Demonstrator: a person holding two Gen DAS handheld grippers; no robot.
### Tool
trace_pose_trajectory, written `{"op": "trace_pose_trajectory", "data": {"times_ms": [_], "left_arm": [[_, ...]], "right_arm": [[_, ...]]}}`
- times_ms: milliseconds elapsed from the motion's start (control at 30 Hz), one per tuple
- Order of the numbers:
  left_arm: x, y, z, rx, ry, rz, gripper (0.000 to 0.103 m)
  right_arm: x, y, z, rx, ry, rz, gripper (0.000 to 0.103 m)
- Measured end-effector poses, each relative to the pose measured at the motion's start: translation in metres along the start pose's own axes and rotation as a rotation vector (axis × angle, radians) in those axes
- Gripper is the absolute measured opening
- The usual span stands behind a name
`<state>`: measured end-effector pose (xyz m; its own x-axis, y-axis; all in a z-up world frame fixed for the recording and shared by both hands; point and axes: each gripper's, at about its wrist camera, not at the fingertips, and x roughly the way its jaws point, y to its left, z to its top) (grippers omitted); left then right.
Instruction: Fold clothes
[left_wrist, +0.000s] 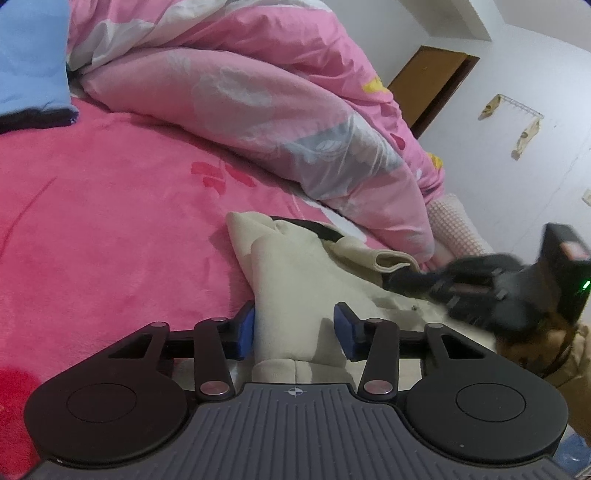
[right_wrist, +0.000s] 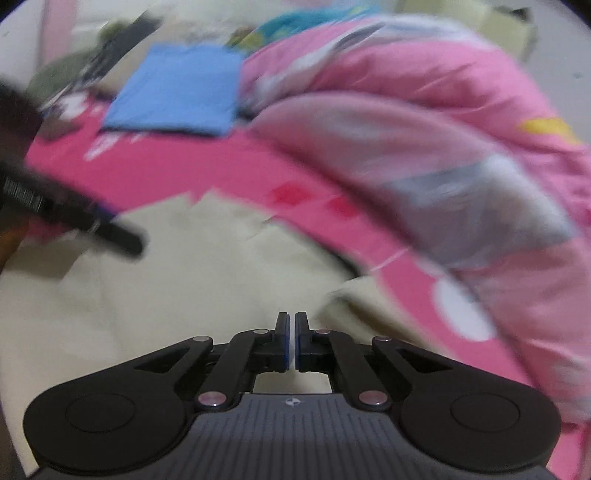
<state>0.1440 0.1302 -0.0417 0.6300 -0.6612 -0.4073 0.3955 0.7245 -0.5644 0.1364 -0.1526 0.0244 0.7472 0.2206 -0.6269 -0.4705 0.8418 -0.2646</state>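
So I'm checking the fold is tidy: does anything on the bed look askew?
Yes: the cream garment lies rumpled on the pink sheet, its top corner bunched and a cuff curled up at the right. The pink quilt is heaped behind it.

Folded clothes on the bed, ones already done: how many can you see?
1: a folded blue garment lies flat at the far side of the pink bedsheet, beside the heaped quilt. The cream garment nearby is not folded yet. Others may be hidden.
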Motion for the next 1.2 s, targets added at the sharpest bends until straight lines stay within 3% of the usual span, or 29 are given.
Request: {"op": "trace_pose_trajectory", "data": {"times_ms": [167, 233, 267, 500, 700, 933, 1033, 1067, 1100, 1200], "left_arm": [[0.001, 0.001, 0.000, -0.006, -0.002, 0.008, 0.041], [0.001, 0.001, -0.001, -0.004, -0.003, 0.012, 0.041], [0.002, 0.001, -0.001, -0.003, -0.003, 0.014, 0.041], [0.003, 0.000, -0.002, 0.013, -0.013, 0.029, 0.041], [0.004, -0.001, -0.002, 0.027, -0.024, 0.036, 0.041], [0.003, -0.003, -0.002, 0.046, -0.039, 0.042, 0.041], [0.001, -0.004, -0.002, 0.052, -0.060, 0.039, 0.041], [0.000, -0.004, -0.002, 0.055, -0.067, 0.038, 0.041], [-0.001, -0.005, -0.002, 0.057, -0.073, 0.037, 0.041], [-0.006, -0.008, -0.001, 0.071, -0.105, 0.027, 0.041]], "right_arm": [[-0.057, -0.047, -0.011, 0.186, -0.095, -0.093, 0.006], [-0.074, -0.057, -0.022, 0.209, -0.091, -0.107, 0.027], [-0.079, -0.058, -0.029, 0.203, -0.081, -0.114, 0.043], [-0.074, -0.039, -0.064, 0.041, 0.043, -0.062, 0.048], [-0.046, -0.040, -0.075, -0.025, 0.119, 0.035, 0.048], [-0.037, -0.057, -0.072, 0.022, 0.185, 0.151, 0.046], [-0.038, -0.058, -0.072, 0.054, 0.193, 0.167, 0.032], [-0.040, -0.053, -0.073, 0.045, 0.183, 0.153, 0.017], [-0.042, -0.048, -0.073, 0.035, 0.173, 0.139, 0.009], [-0.049, -0.038, -0.074, 0.024, 0.134, 0.087, 0.004]]}}
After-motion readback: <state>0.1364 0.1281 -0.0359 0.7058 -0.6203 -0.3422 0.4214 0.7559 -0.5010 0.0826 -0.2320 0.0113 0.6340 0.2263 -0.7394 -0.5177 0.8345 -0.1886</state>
